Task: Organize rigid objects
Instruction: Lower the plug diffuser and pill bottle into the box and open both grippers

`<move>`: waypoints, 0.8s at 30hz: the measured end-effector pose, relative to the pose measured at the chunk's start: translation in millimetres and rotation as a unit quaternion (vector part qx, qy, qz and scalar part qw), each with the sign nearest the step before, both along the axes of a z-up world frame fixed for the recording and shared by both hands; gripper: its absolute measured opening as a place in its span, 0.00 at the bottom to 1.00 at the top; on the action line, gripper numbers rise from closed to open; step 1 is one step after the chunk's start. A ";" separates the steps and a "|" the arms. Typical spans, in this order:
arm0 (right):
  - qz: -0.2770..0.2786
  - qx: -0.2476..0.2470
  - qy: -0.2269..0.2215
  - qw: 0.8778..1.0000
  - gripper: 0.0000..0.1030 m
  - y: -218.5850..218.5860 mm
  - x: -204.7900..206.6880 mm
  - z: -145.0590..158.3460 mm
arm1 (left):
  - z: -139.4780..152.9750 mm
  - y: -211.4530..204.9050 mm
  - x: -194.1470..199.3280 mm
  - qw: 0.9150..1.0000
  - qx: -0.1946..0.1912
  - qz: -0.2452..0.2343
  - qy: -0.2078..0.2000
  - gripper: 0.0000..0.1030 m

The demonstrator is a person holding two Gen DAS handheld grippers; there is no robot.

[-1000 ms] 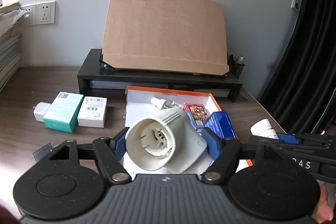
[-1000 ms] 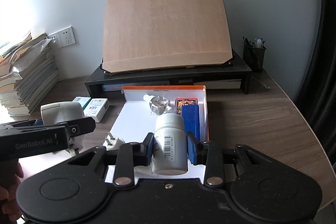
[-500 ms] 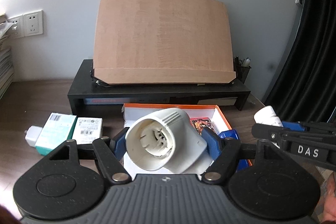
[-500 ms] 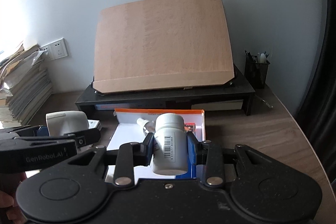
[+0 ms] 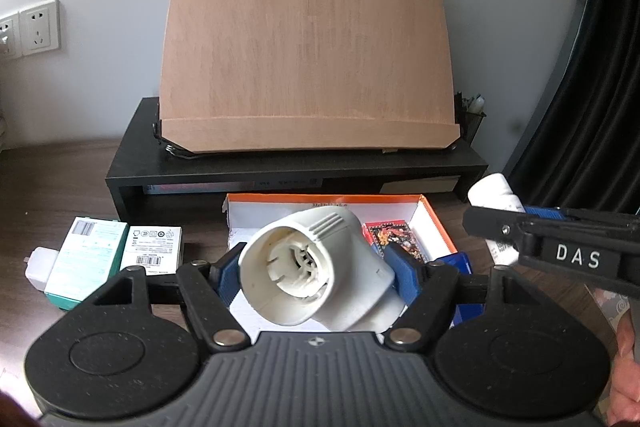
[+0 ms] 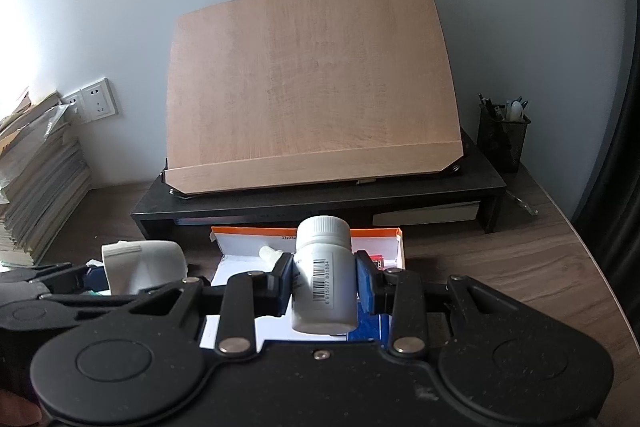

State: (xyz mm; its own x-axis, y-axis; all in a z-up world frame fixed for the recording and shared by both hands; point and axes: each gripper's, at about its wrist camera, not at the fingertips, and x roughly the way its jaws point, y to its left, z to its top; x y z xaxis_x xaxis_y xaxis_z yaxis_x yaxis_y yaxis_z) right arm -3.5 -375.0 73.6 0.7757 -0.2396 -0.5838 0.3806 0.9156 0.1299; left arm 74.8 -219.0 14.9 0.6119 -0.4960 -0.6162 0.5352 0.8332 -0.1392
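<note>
My left gripper [image 5: 314, 273] is shut on a white plastic lamp socket [image 5: 312, 271], held in the air above the near end of an orange-rimmed white box [image 5: 436, 219]. My right gripper [image 6: 325, 277] is shut on a white pill bottle [image 6: 324, 279] with a barcode label, also above the box [image 6: 304, 231]. The bottle shows at the right of the left wrist view [image 5: 494, 193]; the socket shows at the left of the right wrist view [image 6: 142, 265]. The box holds a red card pack [image 5: 394, 237], a blue box [image 5: 460, 265] and a small dropper bottle [image 6: 269, 253].
A black monitor riser [image 5: 296, 167] with a tilted wooden board [image 5: 308, 67] stands behind the box. Two small cartons [image 5: 86, 261] and a white charger [image 5: 38, 261] lie left. A paper stack [image 6: 36, 179] sits far left, a pen cup [image 6: 504, 135] far right.
Both grippers have risen and tilted up with their objects still held; the box and table now sit lower and farther in both views.
</note>
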 end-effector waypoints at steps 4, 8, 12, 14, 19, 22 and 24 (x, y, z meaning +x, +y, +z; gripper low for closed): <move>-0.003 0.002 0.008 1.000 0.39 0.1 8.7 -4.0 | -2.8 -3.3 8.9 1.000 0.006 -0.003 0.008 0.72; -0.004 0.002 0.017 1.000 0.39 1.5 15.3 -8.9 | -6.7 -5.1 17.5 1.000 0.013 -0.006 0.017 0.72; -0.006 0.003 0.023 1.000 0.39 2.6 19.7 -11.9 | -9.7 -4.7 23.1 1.000 0.011 -0.009 0.028 0.72; -0.008 0.004 0.026 1.000 0.39 2.6 21.6 -13.6 | -10.9 -5.2 24.9 0.999 0.015 -0.015 0.031 0.72; -0.010 0.005 0.032 0.999 0.39 2.9 26.1 -16.5 | -15.6 -6.6 29.5 0.999 0.022 -0.018 0.039 0.72; -0.011 0.006 0.036 0.999 0.39 2.8 27.8 -18.4 | -18.1 -6.7 32.0 0.998 0.023 -0.022 0.045 0.72; -0.013 0.009 0.038 0.999 0.39 2.3 29.1 -20.3 | -20.0 -7.3 34.3 0.998 0.025 -0.025 0.048 0.72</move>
State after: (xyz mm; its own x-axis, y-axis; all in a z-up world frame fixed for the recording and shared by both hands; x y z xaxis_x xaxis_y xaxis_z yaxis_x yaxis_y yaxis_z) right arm 25.6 -372.7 53.3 0.7225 -0.2487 -0.6450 0.4139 0.9030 0.1154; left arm 109.0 -226.3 -5.1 0.5249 -0.4905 -0.6956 0.5618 0.8136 -0.1498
